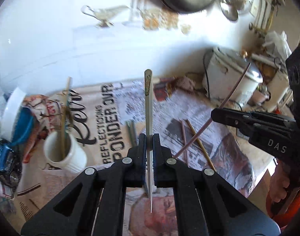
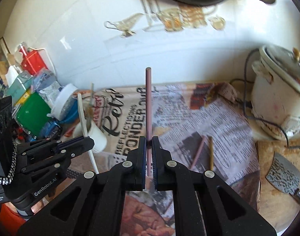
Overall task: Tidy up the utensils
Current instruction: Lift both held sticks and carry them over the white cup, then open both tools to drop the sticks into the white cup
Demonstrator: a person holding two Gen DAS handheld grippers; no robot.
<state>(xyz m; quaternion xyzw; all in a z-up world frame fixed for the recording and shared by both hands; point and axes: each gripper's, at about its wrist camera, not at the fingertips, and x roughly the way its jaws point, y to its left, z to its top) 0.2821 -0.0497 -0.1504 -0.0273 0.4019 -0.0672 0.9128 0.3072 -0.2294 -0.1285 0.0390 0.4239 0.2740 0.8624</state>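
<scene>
My left gripper [image 1: 149, 143] is shut on a white chopstick [image 1: 148, 102] that stands up between its pads, above the newspaper. My right gripper [image 2: 149, 143] is shut on a pink chopstick [image 2: 149, 102], held upright the same way. In the left wrist view the right gripper [image 1: 214, 116] shows at the right with the pink chopstick [image 1: 228, 98] slanting through it. In the right wrist view the left gripper [image 2: 88, 140] shows at the left with the white chopstick [image 2: 83, 118]. A white cup [image 1: 65, 153] at the left holds several sticks. Two chopsticks [image 1: 189, 137] lie crossed on the newspaper [image 1: 114, 118].
A white slow cooker [image 2: 278, 98] with a cord stands at the right. A cleaver [image 2: 283, 173] lies on a wooden board [image 2: 278, 196] at the front right. Boxes, a green container [image 2: 33, 112] and a white lid [image 2: 65, 100] crowd the left. Metal pans hang on the white tiled wall.
</scene>
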